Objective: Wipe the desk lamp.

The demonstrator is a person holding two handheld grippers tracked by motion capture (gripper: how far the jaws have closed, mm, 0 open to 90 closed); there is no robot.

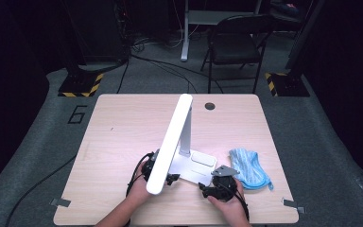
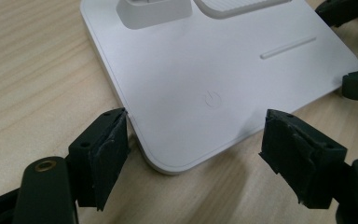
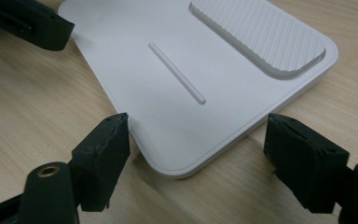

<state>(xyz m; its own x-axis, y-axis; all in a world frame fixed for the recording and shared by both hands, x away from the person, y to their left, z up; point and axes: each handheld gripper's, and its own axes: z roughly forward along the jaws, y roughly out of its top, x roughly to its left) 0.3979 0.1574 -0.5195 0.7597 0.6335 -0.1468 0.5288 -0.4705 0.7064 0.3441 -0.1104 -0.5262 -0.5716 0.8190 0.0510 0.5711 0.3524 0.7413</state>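
Wooden table (image 1: pixel 113 142), pale, with a round hole near the far edge. White desk lamp (image 1: pixel 182 142) standing near the middle of the table, toward the near edge; long light bar slanting from high at the far side down toward the near side. Flat white lamp base (image 2: pixel 205 79) lying on the wood, with a power mark, a thin raised line and a ribbed pad on top. Blue cloth (image 1: pixel 249 169) crumpled just to the right of the lamp base, not touching. Left gripper (image 2: pixel 196 154) at the near left corner of the base, jaws wide, one tip close beside the base edge, nothing clamped. Right gripper (image 3: pixel 198 156) at the near right corner of the base, jaws wide apart, holding nothing, corner between them.
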